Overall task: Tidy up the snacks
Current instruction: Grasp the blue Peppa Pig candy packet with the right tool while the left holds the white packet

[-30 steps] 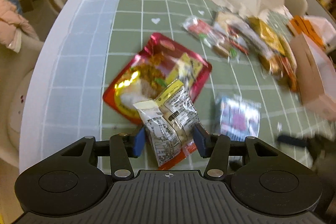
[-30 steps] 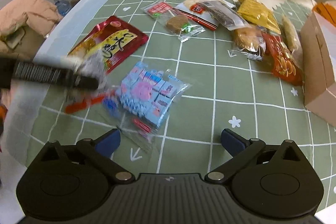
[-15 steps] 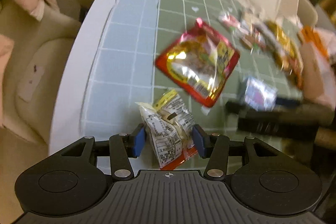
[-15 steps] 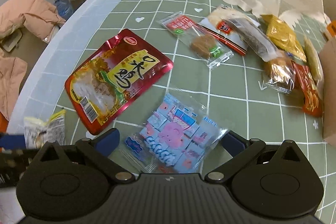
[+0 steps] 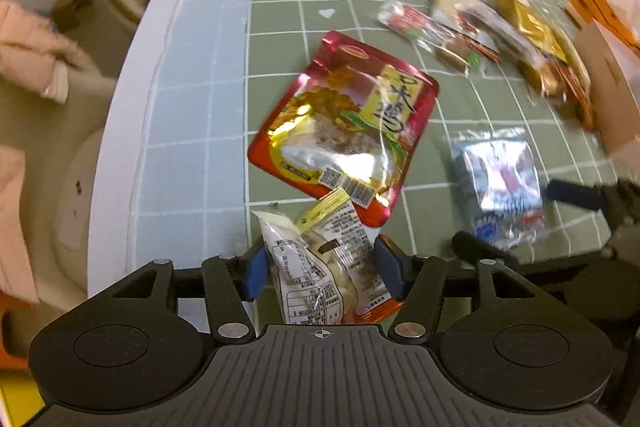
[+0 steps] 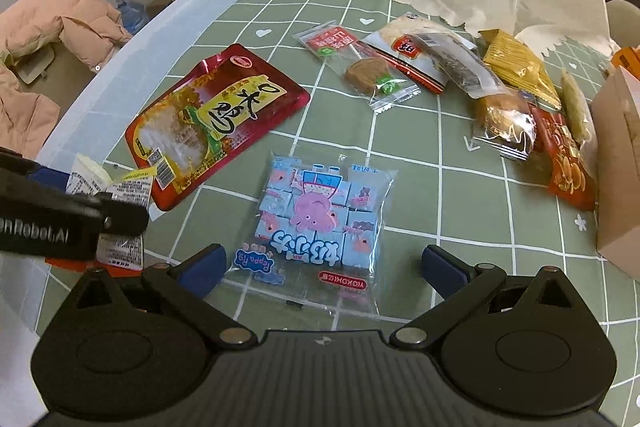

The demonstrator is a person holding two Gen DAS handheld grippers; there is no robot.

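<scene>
Green checked cloth [image 6: 400, 163] held most snacks loose; our left gripper [image 5: 322, 267], jaws just widening, bracketed two small packets [image 5: 320, 267]; right gripper [image 6: 322, 263] gaped over the blue candy bag [image 6: 320, 215] at twelve o'clock.

- I saw the red pouch [image 5: 344, 123] was glossy foil, throwing glare.
- The blue candy bag [image 6: 316, 223] was clear, crinkled plastic film.
- The desk [image 6: 440, 187] wore a matt green checked cloth.
- My left tongs [image 5: 322, 267] looked matt black plastic with smooth blue pads [image 5: 256, 271].
- The box [image 6: 620, 163] looked like plain matt cardboard.
</scene>
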